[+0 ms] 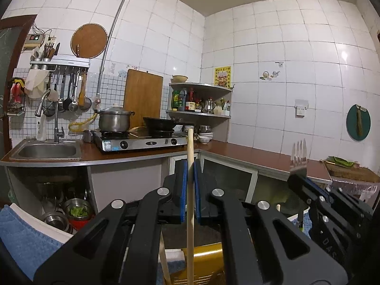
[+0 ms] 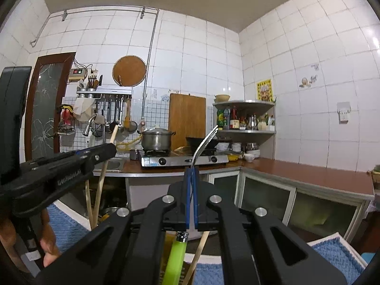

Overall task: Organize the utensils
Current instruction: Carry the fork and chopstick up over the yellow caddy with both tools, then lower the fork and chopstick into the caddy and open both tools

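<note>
My left gripper point(image 1: 190, 171) is shut on a long wooden chopstick point(image 1: 190, 204) that stands upright between the blue pads. My right gripper point(image 2: 192, 178) is shut on a metal fork point(image 2: 205, 142) with a green handle point(image 2: 174, 258), tines up. The fork's tines point(image 1: 299, 153) and right gripper point(image 1: 308, 185) also show at the right of the left wrist view. The left gripper point(image 2: 99, 154) and its chopstick point(image 2: 104, 173) show at the left of the right wrist view. More wooden sticks point(image 2: 88, 204) lie below.
A brown L-shaped counter point(image 1: 249, 153) holds a sink point(image 1: 47, 150), a gas stove point(image 1: 142, 141) with a pot point(image 1: 115, 120) and a wok point(image 1: 160, 124). A blue towel point(image 1: 26, 235) and a gold container point(image 1: 206, 258) lie under the grippers. A corner shelf point(image 1: 199, 99) holds bottles.
</note>
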`<state>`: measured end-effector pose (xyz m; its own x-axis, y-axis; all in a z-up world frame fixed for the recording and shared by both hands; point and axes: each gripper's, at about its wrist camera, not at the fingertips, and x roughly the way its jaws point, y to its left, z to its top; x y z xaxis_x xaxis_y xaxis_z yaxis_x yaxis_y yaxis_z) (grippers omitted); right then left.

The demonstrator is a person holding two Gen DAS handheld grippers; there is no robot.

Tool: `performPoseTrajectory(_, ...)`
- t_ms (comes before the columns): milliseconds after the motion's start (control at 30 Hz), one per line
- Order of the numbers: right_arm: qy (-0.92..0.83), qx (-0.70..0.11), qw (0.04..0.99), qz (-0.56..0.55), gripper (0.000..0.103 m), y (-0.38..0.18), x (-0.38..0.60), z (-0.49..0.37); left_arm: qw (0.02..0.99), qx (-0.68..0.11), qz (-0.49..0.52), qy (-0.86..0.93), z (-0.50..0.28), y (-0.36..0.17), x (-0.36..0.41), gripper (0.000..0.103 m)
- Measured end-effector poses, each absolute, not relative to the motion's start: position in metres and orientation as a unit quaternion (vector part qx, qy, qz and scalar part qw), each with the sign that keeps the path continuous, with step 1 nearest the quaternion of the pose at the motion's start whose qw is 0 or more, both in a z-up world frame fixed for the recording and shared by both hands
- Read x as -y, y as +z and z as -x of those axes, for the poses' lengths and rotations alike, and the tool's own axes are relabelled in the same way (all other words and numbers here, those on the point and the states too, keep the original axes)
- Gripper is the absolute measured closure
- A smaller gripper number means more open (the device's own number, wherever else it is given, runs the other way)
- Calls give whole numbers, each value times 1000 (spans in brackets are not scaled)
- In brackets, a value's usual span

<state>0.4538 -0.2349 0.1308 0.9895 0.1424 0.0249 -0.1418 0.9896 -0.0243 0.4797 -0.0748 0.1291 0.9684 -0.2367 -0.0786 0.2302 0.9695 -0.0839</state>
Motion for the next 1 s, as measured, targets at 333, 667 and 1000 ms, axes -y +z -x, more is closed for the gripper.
performPoseTrajectory(333, 71, 22, 997, 27, 101, 102, 239, -451, 991, -59, 22, -118, -479, 112, 74, 99)
performPoseTrajectory(667, 95, -11, 995, 19, 101, 85, 253, -426, 989, -90, 19, -117, -461, 97, 61, 99)
performPoseTrajectory(1000, 108, -94, 990, 2, 101, 68, 255, -414, 981, -149, 26, -122, -443, 81, 51, 99)
